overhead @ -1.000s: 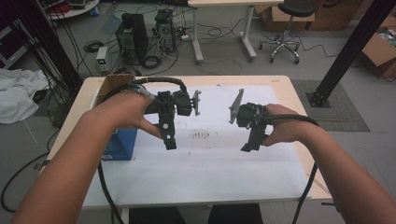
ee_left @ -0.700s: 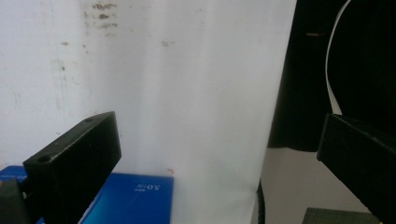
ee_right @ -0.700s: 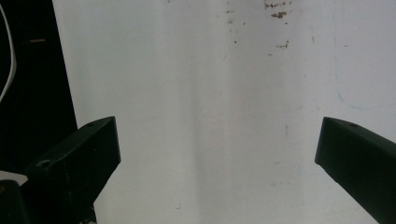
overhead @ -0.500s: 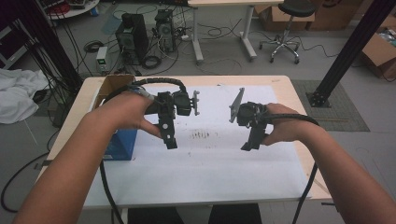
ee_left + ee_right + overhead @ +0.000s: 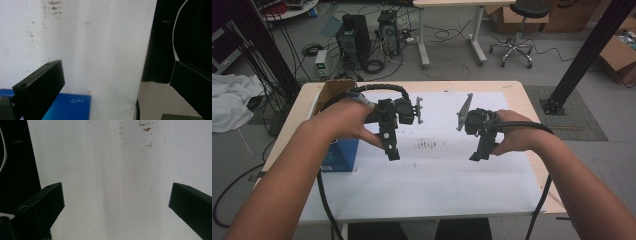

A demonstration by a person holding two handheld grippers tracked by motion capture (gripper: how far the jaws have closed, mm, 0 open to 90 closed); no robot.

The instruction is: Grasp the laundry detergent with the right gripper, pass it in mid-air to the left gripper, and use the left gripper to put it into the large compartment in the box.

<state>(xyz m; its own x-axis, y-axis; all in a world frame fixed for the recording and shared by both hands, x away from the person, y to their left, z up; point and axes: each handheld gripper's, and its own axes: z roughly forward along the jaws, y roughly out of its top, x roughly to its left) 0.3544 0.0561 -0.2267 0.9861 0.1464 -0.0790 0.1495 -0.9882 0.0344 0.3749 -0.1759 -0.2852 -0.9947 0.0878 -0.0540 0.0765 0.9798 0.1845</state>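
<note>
A person's two hands hold both grippers above a white sheet [image 5: 427,175] on the table. My left gripper [image 5: 392,152] hangs tip-down over the sheet's left half, beside a blue box [image 5: 339,155]. In the left gripper view my left gripper [image 5: 117,82] has its jaws wide apart with nothing between them, and a corner of the blue box [image 5: 71,106] lies below. My right gripper [image 5: 478,152] hangs over the sheet's right half. In the right gripper view my right gripper [image 5: 116,202] is open and empty above the bare sheet [image 5: 112,182].
Brown smudges [image 5: 427,145] mark the sheet between the grippers. An open cardboard box [image 5: 332,90] stands at the table's back left behind the blue one. Computer cases [image 5: 354,35], cables, a stool [image 5: 517,30] and a black frame post [image 5: 582,55] stand on the floor beyond the table.
</note>
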